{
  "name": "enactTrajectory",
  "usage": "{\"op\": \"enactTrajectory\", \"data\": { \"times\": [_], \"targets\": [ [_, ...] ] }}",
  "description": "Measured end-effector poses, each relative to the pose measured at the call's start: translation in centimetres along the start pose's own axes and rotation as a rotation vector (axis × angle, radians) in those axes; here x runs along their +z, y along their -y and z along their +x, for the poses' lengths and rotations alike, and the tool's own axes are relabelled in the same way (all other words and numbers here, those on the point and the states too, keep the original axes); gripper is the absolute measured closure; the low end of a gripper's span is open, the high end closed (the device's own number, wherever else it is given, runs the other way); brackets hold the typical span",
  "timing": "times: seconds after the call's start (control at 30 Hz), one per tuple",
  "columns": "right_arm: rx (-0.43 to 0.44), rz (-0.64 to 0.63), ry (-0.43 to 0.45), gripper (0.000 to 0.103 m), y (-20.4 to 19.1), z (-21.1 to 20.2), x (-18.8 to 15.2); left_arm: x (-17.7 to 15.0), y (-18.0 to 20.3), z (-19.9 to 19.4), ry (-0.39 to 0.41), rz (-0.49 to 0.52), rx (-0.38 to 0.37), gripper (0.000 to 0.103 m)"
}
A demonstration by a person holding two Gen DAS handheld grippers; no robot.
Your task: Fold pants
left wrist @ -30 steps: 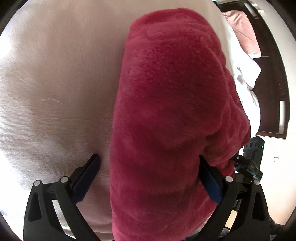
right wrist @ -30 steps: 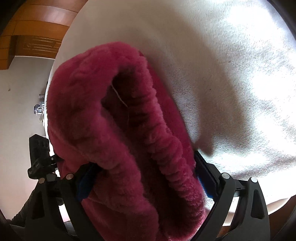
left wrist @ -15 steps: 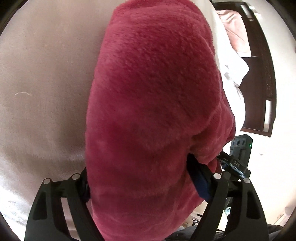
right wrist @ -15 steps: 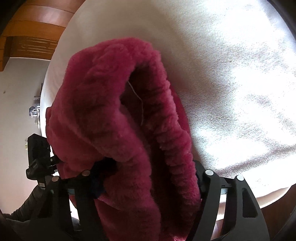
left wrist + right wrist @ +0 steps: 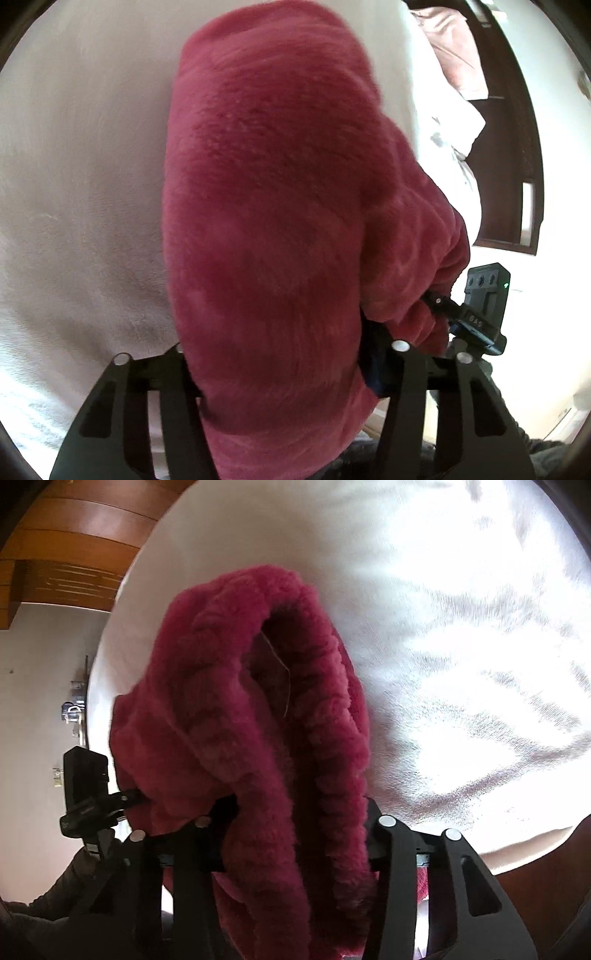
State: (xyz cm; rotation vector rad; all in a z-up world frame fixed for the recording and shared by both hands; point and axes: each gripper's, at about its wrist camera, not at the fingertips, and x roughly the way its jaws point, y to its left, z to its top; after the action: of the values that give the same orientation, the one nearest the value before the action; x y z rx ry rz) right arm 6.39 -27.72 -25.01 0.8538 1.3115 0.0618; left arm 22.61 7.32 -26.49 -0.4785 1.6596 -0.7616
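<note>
The fluffy crimson pants [image 5: 280, 221] fill the middle of the left wrist view and hang in a thick bundle over the white bed cover [image 5: 81, 177]. My left gripper [image 5: 277, 365] is shut on the pants, its fingertips buried in the fleece. In the right wrist view the pants' ribbed elastic waistband [image 5: 325, 716] gapes open, with a loose thread inside. My right gripper [image 5: 299, 823] is shut on the pants at the waistband. Each view shows the other gripper at the pants' far edge, the right one [image 5: 480, 310] and the left one [image 5: 88, 794].
The white bed cover [image 5: 461, 664] spreads under the pants. A pink pillow [image 5: 458, 55] and white bedding [image 5: 450, 136] lie by the dark wooden headboard [image 5: 524, 147]. Wood panelling [image 5: 66, 554] and a pale wall [image 5: 37, 701] show beyond the bed's edge.
Both grippers have closed from wide open onto the pants. The pants have bunched up and lifted off the bed cover between the two grippers.
</note>
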Motion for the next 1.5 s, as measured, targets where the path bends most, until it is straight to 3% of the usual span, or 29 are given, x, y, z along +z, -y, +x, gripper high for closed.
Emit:
{"op": "enactTrajectory", "data": {
  "times": [0.23, 0.33, 0.67, 0.83, 0.97, 1.27, 1.43, 1.5],
  "targets": [
    [0.07, -0.093, 0.04, 0.059, -3.2, -3.2, 4.7, 1.3, 3.4, -3.5, 0.109, 0.031, -0.006, 0.05],
    [0.096, -0.146, 0.076, 0.059, -5.2, -4.4, 9.4, 3.3, 5.4, -5.0, 0.183, 0.033, -0.007, 0.05],
    [0.146, -0.251, 0.134, 0.059, -9.9, -4.4, 24.7, 15.3, 10.1, -8.1, 0.386, 0.034, 0.035, 0.049],
    [0.151, -0.257, 0.132, 0.059, -10.6, -2.8, 30.9, 20.3, 11.1, -8.0, 0.418, 0.038, 0.076, 0.049],
    [0.153, -0.256, 0.126, 0.059, -10.7, -1.6, 34.1, 23.8, 11.7, -7.5, 0.433, 0.023, 0.101, 0.049],
    [0.12, -0.217, 0.091, 0.058, -9.7, 2.3, 36.9, 28.2, 10.2, -5.8, 0.416, -0.019, 0.169, 0.047],
    [0.09, -0.215, 0.1, 0.05, -9.9, 3.0, 34.1, 28.5, 8.7, -5.1, 0.423, -0.045, 0.197, 0.034],
    [0.085, -0.219, 0.104, 0.049, -10.3, 3.0, 34.6, 28.4, 8.7, -5.1, 0.429, -0.039, 0.217, 0.031]
  ]
}}
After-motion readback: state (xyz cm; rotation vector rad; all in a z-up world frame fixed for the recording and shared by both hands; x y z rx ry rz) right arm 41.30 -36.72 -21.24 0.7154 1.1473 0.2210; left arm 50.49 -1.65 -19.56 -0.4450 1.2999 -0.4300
